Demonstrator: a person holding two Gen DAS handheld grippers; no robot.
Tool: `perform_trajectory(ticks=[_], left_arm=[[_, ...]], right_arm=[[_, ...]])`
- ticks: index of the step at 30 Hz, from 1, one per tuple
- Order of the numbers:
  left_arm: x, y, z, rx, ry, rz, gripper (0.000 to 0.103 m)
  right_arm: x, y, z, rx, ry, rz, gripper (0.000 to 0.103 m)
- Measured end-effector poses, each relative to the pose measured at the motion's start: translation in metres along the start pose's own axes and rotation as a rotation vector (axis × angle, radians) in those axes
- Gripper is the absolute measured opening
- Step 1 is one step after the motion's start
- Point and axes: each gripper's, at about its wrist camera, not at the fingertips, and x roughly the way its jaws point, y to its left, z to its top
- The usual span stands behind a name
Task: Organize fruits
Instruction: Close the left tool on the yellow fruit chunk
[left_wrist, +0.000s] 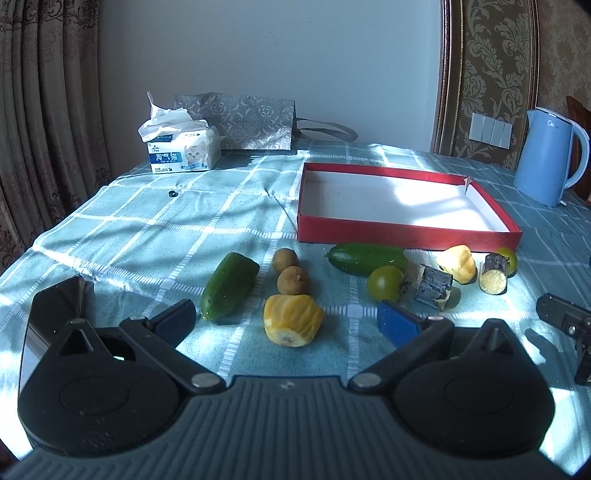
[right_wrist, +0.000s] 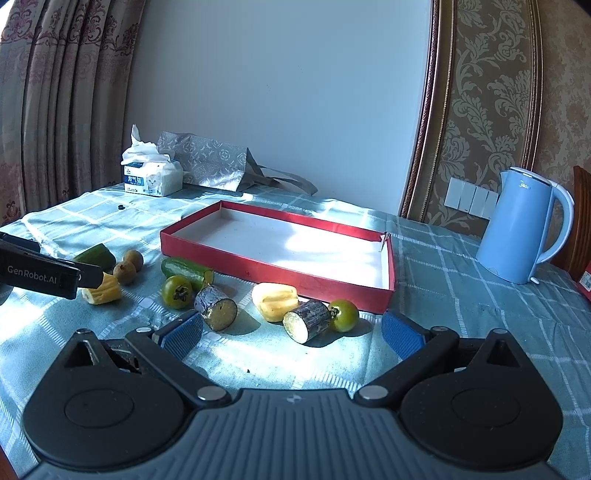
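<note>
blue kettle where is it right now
The blue kettle stands upright at the far right of the table in both views, just right of the red tray, in front of the wall switches.

- The tray (left_wrist: 406, 236) lies on the table (left_wrist: 147, 221), behind the row of fruits.
- In that row, from left: a cucumber (left_wrist: 229, 290), two longans (left_wrist: 290, 271), a second cucumber (left_wrist: 367, 258), a tomato (left_wrist: 386, 282).
- A peeled fruit piece (left_wrist: 293, 325) sits before the longans.
- The kettle (left_wrist: 550, 157) stands right of the tray.
- The tissue pack (left_wrist: 183, 147) and bag (left_wrist: 247, 123) lie far behind, left.
</note>
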Motion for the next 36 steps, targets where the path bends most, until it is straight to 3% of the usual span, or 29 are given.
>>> perform_trajectory(ticks=[7, 9, 11, 16, 20, 24, 36], left_arm=[[0.015, -0.008, 0.005, 0.058, 0.042, -0.018, 0.100], [0.021, -0.007, 0.006, 0.063, 0.060, -0.009, 0.084], [0.027, -0.001, 0.007, 0.040, 0.077, -0.017, 0.077], [0.040, 0.003, 0.008, 0.040, 0.114, -0.015, 0.076], [0.047, -0.002, 0.008, 0.059, 0.139, -0.027, 0.063], [0.057, -0.006, 0.007, 0.067, 0.164, -0.018, 0.042], [0.059, -0.005, 0.007, 0.051, 0.174, -0.027, 0.040]], right_arm=[[0.005, -0.014, 0.003, 0.035, 0.001, -0.011, 0.103], [0.007, -0.014, 0.002, 0.035, 0.004, -0.015, 0.103], [0.010, -0.014, 0.001, 0.033, 0.010, -0.014, 0.103], [0.014, -0.011, -0.001, 0.020, 0.020, -0.008, 0.103], [0.018, -0.011, -0.001, 0.021, 0.026, -0.008, 0.103], [0.019, -0.015, -0.001, 0.027, 0.029, -0.006, 0.103], [0.022, -0.022, -0.002, 0.043, 0.031, 0.005, 0.103]])
